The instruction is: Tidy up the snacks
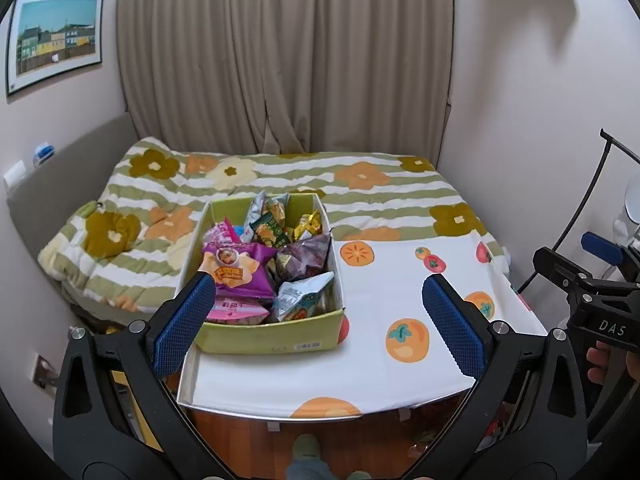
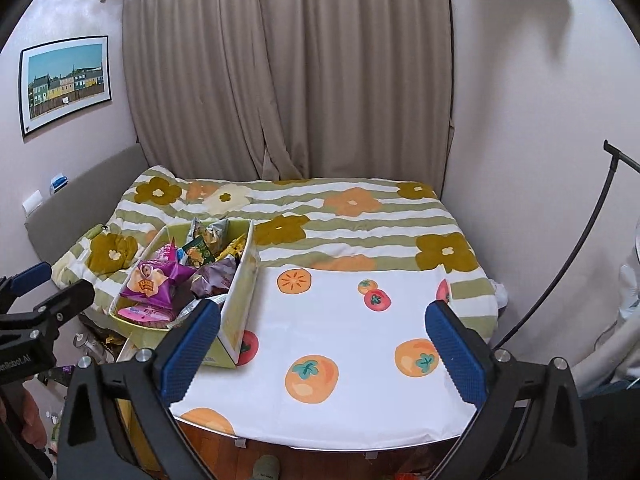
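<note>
Where left tongs cross green box, its corner hidden.

I count one box on one table, with about ten snack packs in it, though the heap hides some: one purple pack, two pink, three silver, one dark purple, one green, one gold. I hold two grippers: left and right. One bed, one curtain, one picture.
</note>
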Demonstrator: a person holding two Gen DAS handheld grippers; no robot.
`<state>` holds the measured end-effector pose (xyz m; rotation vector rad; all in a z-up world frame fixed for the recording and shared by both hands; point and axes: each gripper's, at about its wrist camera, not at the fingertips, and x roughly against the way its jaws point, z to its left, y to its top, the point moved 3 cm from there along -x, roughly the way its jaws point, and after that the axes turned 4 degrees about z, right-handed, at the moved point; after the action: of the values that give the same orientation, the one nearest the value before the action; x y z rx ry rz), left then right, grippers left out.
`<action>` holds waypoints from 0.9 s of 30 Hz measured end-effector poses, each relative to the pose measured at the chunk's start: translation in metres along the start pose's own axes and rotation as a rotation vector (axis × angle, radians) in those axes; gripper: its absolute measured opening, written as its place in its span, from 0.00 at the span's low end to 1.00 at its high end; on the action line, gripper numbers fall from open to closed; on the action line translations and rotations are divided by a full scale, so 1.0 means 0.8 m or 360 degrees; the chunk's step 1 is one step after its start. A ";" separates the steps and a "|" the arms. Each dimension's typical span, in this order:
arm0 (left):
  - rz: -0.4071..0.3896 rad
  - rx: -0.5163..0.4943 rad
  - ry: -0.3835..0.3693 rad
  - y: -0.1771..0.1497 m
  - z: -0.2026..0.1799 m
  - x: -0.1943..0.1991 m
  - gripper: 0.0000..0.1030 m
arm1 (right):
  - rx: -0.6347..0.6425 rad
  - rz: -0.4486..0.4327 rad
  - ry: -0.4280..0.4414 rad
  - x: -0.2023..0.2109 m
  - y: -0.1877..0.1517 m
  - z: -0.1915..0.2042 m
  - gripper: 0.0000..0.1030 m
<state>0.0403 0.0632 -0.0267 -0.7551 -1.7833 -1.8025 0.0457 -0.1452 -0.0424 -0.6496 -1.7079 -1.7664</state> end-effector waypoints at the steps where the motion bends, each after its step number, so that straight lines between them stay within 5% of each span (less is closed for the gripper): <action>1: -0.0006 0.0004 -0.0005 0.000 0.000 0.002 1.00 | 0.0005 -0.0002 -0.0006 0.002 -0.001 0.001 0.99; 27: -0.0027 -0.0014 0.0019 0.005 -0.001 0.007 1.00 | -0.0019 -0.0035 -0.0012 0.007 0.002 0.005 0.99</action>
<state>0.0393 0.0627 -0.0197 -0.7335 -1.7805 -1.8235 0.0429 -0.1414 -0.0372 -0.6457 -1.7165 -1.7927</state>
